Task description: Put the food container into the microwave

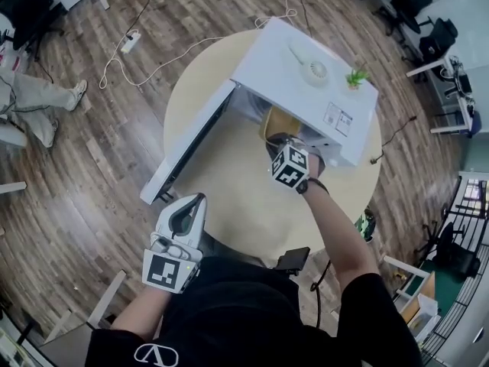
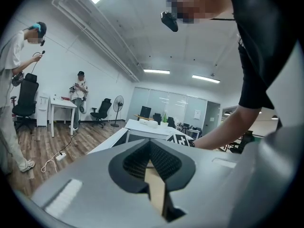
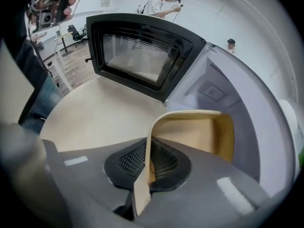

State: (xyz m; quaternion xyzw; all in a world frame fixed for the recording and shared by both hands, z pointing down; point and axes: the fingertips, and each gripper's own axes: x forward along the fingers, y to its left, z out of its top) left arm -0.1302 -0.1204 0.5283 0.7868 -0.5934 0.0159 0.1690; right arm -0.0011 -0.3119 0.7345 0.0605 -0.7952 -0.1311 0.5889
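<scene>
Left gripper (image 1: 197, 200): held back near the person's body, clear of the surface (image 1: 229, 182). Its fingers are pressed together on nothing, so we judge it has no part in this step.
Door (image 1: 187, 145): swung wide open to the left. We count that step as done.
Food container (image 3: 202, 133): tan and open-topped, lifted off the surface and held at the mouth of the microwave (image 1: 302, 71). As we read it, its far end is just entering the cavity.
Right gripper (image 3: 147, 150): its fingers pinch the container's near wall, one inside and one outside.
Left to do: we judge the task past halfway. The container has yet to go fully in, be set on the cavity floor and be let go, and the gripper has yet to come out.
Count, grippers: two.
Count, microwaves: one, with one door.
Count, food containers: one.
Count, on the microwave's top: one small green plant (image 1: 356, 76) and one white round thing (image 1: 315, 70) that we cannot identify.
</scene>
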